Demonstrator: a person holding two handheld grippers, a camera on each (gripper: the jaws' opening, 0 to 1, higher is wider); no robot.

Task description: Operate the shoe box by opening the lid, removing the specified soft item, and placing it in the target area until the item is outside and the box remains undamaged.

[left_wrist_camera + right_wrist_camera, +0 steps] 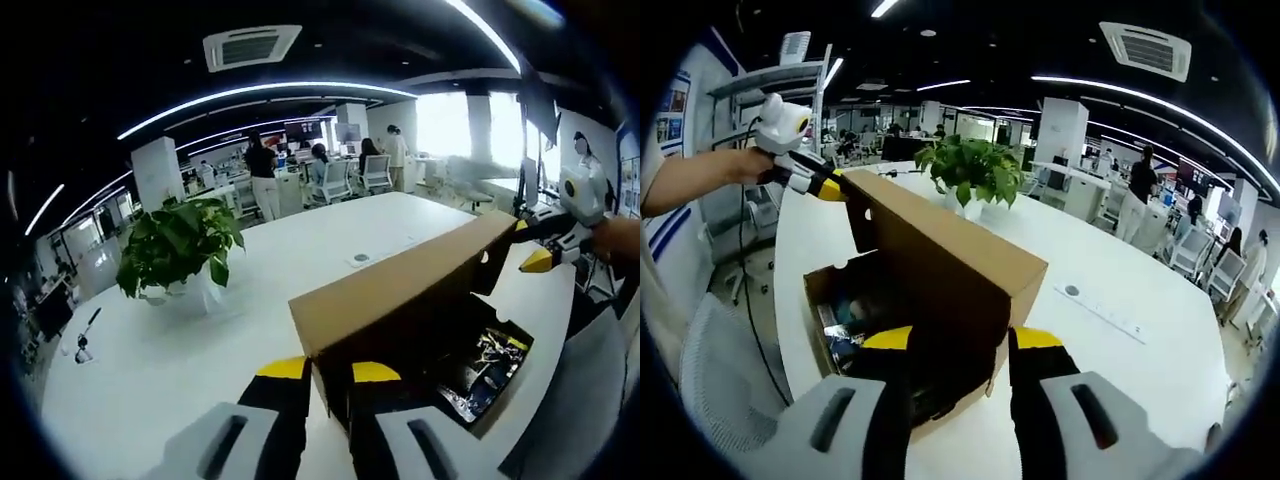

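A brown cardboard shoe box stands on the white table with its lid raised and tilted up. In the left gripper view my left gripper is shut on the lid's near corner, yellow tips on either side of the edge. The right gripper holds the lid's far end. In the right gripper view my right gripper grips the near end of the lid, and the left gripper pinches the far corner. Dark and blue soft items lie inside the open box.
A potted green plant stands on the table behind the box. A round socket plate is set in the tabletop. A person's arm reaches in from the left. People and office chairs fill the background.
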